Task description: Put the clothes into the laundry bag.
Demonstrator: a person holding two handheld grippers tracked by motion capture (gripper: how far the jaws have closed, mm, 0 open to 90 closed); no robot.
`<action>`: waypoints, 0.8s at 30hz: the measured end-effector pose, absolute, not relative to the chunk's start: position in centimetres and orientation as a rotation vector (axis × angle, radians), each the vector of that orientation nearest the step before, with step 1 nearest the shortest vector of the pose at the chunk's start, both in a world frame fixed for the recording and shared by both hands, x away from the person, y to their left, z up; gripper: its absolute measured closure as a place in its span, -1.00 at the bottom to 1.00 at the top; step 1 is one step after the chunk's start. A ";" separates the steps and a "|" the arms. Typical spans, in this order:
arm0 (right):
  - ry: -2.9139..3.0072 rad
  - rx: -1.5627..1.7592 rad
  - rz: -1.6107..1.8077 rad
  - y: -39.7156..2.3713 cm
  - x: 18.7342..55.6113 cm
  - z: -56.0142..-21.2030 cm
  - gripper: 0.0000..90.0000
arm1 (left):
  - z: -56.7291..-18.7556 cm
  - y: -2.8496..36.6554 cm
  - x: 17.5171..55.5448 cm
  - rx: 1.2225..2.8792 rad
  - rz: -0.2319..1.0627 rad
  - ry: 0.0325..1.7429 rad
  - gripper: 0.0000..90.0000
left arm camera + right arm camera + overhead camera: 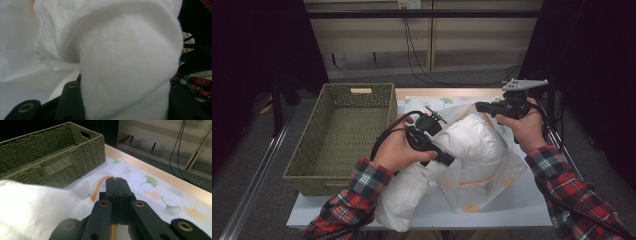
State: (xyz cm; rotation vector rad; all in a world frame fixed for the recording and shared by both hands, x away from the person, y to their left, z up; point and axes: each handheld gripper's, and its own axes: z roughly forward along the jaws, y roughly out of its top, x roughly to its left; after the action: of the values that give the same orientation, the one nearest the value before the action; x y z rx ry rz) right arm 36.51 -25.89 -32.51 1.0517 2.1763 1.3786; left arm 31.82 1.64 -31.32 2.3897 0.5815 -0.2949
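Observation:
A plump white pillow (472, 142) lies on the table, its far end inside a thin white pillowcase (492, 180) with orange trim and a ginkgo-leaf print. My left gripper (447, 159) points right and is shut on the pillow's bare near end. In the left gripper view the pillow (130, 65) bulges between the two black jaws of that gripper (123, 86). My right gripper (480, 106) is held above the pillow's far side. In the right gripper view its jaws (116, 181) are shut on the pillowcase's orange-trimmed edge (98, 186), beside the pillow (35, 205).
A green woven basket (389, 107) stands empty at the table's left, and it also lies ahead-left in the right gripper view (62, 167). The table's wooden far edge (160, 173) runs behind the leaf-print fabric. Cables hang at the back wall (412, 55).

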 end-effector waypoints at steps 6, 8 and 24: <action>2.199 1.034 1.381 -25.3 36.6 -32.9 1.00 | -31.9 1.0 31.4 2.385 -0.320 0.561 0.23; 2.200 1.033 1.386 -25.2 36.6 -32.9 1.00 | -32.3 0.8 31.3 2.387 -0.326 0.571 0.23; 2.176 1.030 1.398 -25.7 36.2 -32.1 1.00 | -33.8 1.5 32.5 2.382 -0.200 0.840 0.23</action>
State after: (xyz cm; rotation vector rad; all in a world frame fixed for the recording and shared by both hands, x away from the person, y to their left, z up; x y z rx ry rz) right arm 36.16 -25.71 -32.09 1.0305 2.1762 1.3981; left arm 32.50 1.45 -33.77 2.3822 0.8397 -0.2004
